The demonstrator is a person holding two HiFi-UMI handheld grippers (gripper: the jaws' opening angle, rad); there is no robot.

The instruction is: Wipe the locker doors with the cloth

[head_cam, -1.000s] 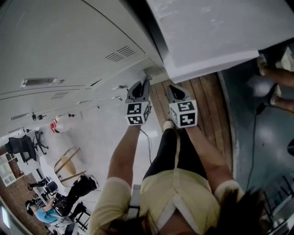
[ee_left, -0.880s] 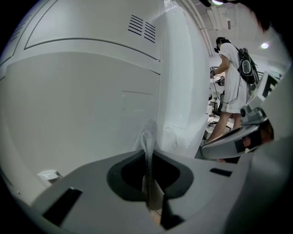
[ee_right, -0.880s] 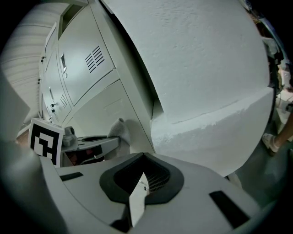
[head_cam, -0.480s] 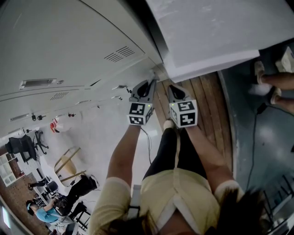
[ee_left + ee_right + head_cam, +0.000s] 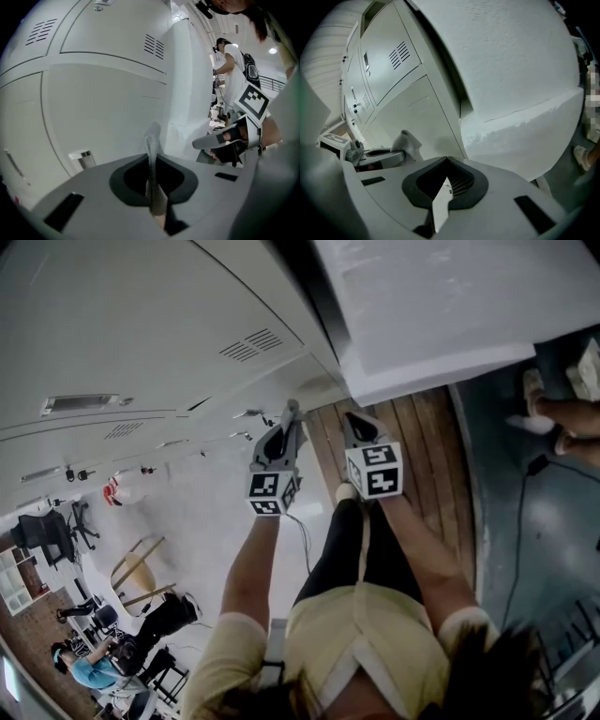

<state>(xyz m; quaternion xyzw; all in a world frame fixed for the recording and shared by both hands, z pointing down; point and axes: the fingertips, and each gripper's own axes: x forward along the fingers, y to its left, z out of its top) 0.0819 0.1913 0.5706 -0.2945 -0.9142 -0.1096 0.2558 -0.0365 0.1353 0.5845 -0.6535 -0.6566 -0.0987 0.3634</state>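
Left hand-held gripper (image 5: pixel 291 414) pinches cloth (image 5: pixel 406 142) near locker door (image 5: pixel 103 108) edge.

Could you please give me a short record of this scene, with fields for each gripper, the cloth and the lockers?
Left gripper: jaws shut on a small pale grey cloth
Right gripper: jaws together, nothing between them
Cloth position: close to the lower pale grey metal locker door; contact cannot be told
Floor: brown wooden planks
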